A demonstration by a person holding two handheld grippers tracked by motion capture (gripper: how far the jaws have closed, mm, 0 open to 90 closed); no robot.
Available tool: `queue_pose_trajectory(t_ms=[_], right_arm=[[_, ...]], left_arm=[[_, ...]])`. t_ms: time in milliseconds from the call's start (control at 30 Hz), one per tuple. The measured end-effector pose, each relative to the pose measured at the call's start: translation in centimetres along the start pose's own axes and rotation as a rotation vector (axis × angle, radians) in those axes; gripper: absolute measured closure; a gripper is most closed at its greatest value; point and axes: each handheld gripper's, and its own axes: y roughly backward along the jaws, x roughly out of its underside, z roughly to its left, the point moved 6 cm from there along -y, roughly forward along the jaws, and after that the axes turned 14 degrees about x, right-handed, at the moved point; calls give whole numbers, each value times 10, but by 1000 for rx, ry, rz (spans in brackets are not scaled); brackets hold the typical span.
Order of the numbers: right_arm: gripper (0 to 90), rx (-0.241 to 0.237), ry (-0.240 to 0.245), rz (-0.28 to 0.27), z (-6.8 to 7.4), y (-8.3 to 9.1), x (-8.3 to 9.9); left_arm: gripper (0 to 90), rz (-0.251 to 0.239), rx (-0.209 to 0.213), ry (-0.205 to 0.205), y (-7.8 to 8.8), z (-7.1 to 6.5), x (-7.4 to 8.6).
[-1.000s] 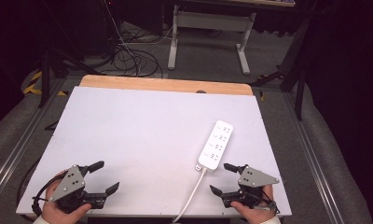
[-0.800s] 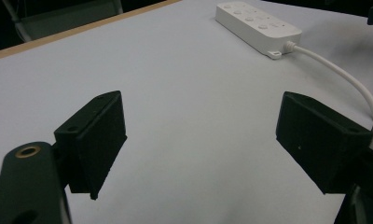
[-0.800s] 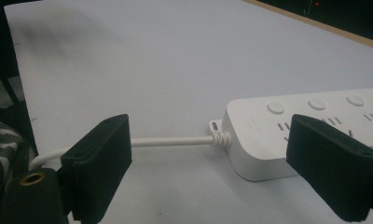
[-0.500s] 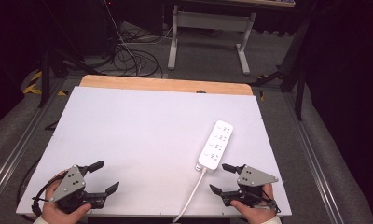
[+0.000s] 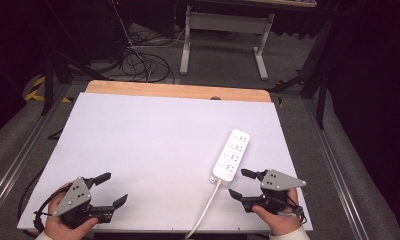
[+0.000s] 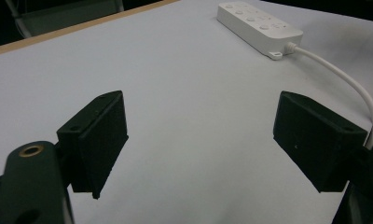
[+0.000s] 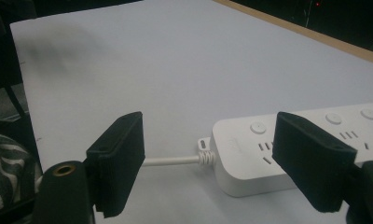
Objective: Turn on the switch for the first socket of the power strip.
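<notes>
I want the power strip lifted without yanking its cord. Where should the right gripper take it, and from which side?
Probably across the narrow width of the power strip, at the near end just above where the cord enters. It lies flat, its long sides bare, and the open right gripper sits just off that end, so come down from above with one jaw on each long side.

No text, brand or number can be read; the long white plastic power strip (image 5: 231, 155) bears no legible marking.
</notes>
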Motion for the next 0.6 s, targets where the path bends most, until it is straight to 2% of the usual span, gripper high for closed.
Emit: queue_pose_trajectory(t_ms=[500,600], right_arm=[[256,5,26,3,-4,-5,-13],[299,-4,36,-1,-4,-6,-14]], left_arm=[[186,6,-2,2,1,0,0],[186,7,-2,2,0,0,1]])
